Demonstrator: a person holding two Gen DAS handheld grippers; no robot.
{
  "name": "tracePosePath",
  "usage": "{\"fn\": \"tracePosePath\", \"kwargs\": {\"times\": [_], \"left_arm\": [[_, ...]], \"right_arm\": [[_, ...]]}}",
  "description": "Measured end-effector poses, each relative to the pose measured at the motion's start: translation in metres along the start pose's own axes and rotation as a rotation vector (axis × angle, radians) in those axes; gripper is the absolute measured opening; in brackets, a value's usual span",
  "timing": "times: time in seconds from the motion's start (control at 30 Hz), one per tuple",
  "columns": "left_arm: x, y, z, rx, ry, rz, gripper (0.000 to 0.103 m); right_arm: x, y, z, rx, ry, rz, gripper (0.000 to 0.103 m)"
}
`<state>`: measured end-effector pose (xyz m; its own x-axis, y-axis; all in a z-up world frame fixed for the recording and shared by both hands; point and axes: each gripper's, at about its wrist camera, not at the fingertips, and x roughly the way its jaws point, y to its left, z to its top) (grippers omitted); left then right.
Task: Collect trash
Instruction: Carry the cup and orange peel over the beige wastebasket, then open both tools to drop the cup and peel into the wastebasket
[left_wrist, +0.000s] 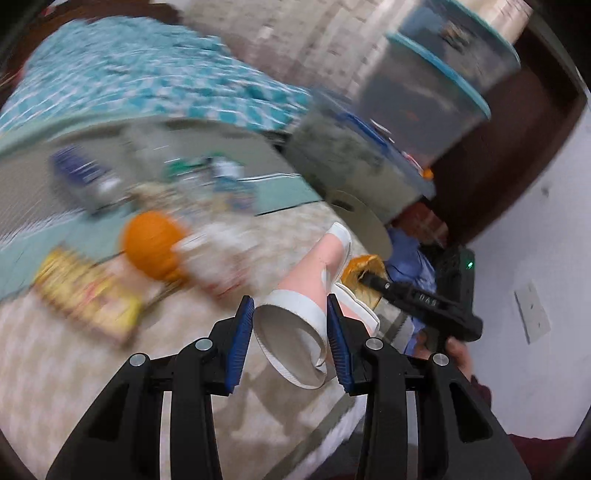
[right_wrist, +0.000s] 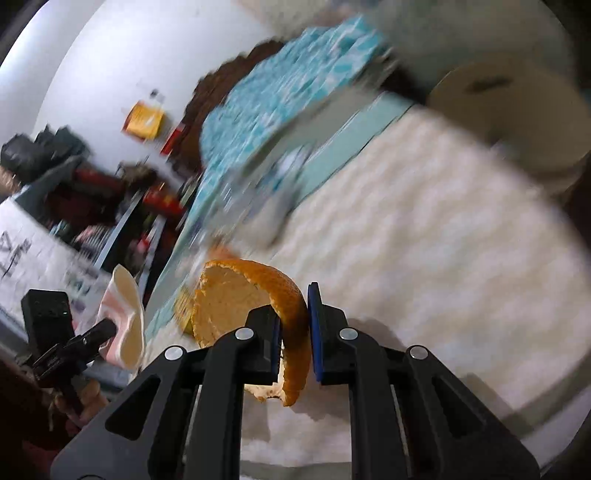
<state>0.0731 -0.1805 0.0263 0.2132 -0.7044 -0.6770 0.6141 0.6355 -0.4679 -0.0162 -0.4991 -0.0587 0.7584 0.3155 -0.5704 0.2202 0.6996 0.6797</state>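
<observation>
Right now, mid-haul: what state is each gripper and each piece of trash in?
Left gripper: shut on the paper cup.
Paper cup: crushed, on its side between the pads, lifted.
Right gripper: shut on the orange peel.
Orange peel: curved shell, clamped by its edge, lifted.
Whole orange: lying on the bed, blurred.
Yellow wrapper: flat on the bed, not picked up.
</observation>
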Motion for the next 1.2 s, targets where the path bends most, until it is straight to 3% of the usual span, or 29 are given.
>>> {"fn": "tracePosePath", "kwargs": {"times": [0.2,0.37,0.5,0.77,0.87,0.97,1.03,1.1,1.13,1.17,1.2], "left_arm": [[0.108,-0.052,0.066,0.071,0.064,-0.031,0.037],[0.183,-0.091,0.104,0.144,0.097,-0.002,0.037],[0.232,-0.118,0.122,0.201,0.106,0.031,0.038],[0.299,-0.132,0.137,0.233,0.136,0.107,0.041],[0.314,-0.134,0.14,0.232,0.132,0.127,0.047],[0.328,-0.133,0.14,0.2,0.159,0.141,0.065],[0.327,-0.131,0.139,0.183,0.159,0.139,0.065],[0.322,-0.13,0.137,0.184,0.152,0.134,0.071],[0.318,-0.128,0.137,0.18,0.145,0.136,0.072],[0.313,-0.127,0.137,0.172,0.136,0.132,0.073],[0.308,-0.126,0.137,0.166,0.129,0.129,0.075]], "right_arm": [[-0.043,-0.062,0.055,0.058,-0.131,-0.137,0.015],[-0.05,-0.088,0.091,0.011,-0.168,-0.316,0.015],[-0.048,-0.098,0.109,-0.029,-0.181,-0.402,0.015],[-0.021,-0.122,0.131,-0.068,-0.139,-0.49,0.016],[-0.012,-0.125,0.136,-0.086,-0.132,-0.508,0.019],[-0.005,-0.125,0.138,-0.091,-0.109,-0.506,0.019],[-0.003,-0.123,0.138,-0.095,-0.109,-0.516,0.02],[-0.004,-0.118,0.136,-0.101,-0.118,-0.509,0.027],[-0.005,-0.116,0.135,-0.103,-0.128,-0.515,0.036],[-0.008,-0.111,0.134,-0.116,-0.157,-0.523,0.057],[-0.011,-0.106,0.134,-0.133,-0.183,-0.53,0.068]]}}
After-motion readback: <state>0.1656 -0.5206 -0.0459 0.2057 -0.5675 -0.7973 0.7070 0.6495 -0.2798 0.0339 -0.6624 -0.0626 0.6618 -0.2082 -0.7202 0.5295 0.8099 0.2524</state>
